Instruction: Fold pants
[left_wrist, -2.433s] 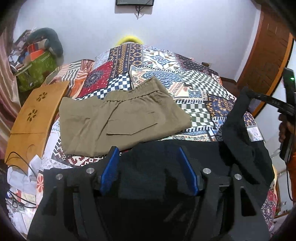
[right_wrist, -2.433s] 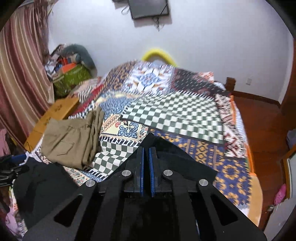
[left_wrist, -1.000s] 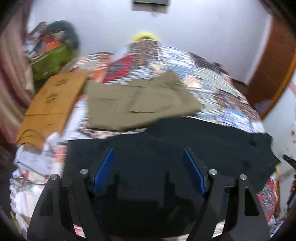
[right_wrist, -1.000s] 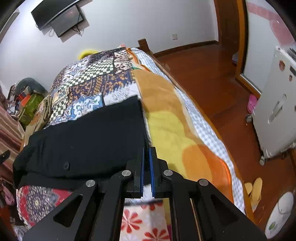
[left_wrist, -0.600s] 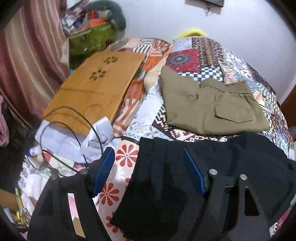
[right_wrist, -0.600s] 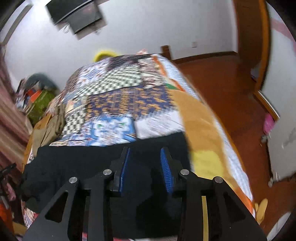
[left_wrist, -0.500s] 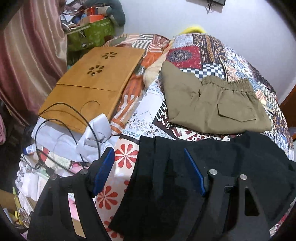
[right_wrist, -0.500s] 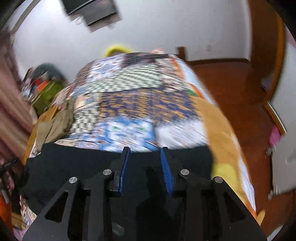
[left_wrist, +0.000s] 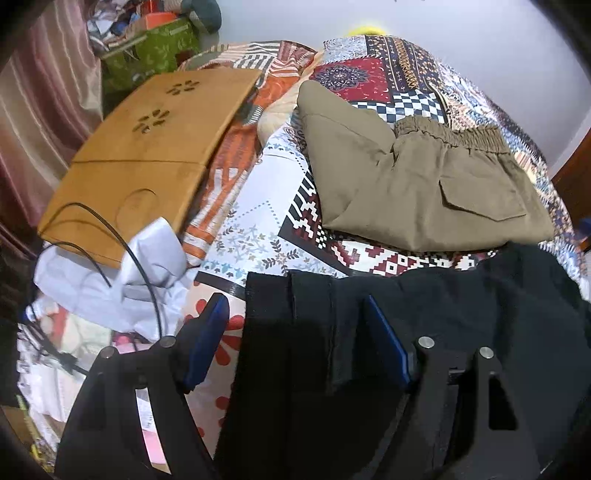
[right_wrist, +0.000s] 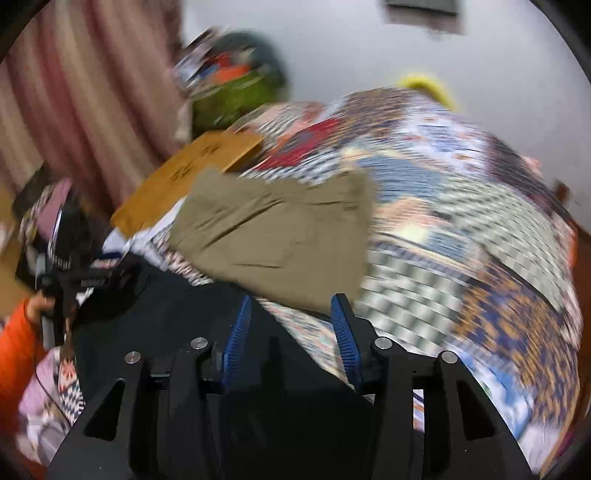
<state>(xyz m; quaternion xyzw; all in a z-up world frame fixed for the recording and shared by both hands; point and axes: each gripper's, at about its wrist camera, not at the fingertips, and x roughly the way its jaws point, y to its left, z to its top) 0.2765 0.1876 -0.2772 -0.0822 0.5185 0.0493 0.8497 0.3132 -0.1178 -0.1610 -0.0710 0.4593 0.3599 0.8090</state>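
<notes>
Black pants (left_wrist: 461, 332) lie flat across the near edge of the patterned bed (left_wrist: 258, 229). My left gripper (left_wrist: 295, 332) hangs open over their left end, and the cloth's edge lies between and below its blue pads (left_wrist: 207, 332) without being pinched. In the blurred right wrist view my right gripper (right_wrist: 291, 332) is over the black pants (right_wrist: 177, 306). Its jaws are opening and the pads (right_wrist: 236, 343) press on nothing. Folded olive pants (left_wrist: 406, 177) rest further up the bed, just beyond the right gripper's fingertips (right_wrist: 341, 325).
A wooden lap desk (left_wrist: 147, 147) lies left of the bed with a black cable (left_wrist: 140, 266) and white cloth (left_wrist: 147, 273) over its near corner. A green bag (left_wrist: 147, 55) and a striped curtain (left_wrist: 48, 103) stand at the far left. An orange sleeve (right_wrist: 14, 343) shows at the left.
My right gripper let go of the black pants' right edge, opened and swung left across the bed towards the olive pants. My left gripper shifted to the pants' left end and sank lower, still open.
</notes>
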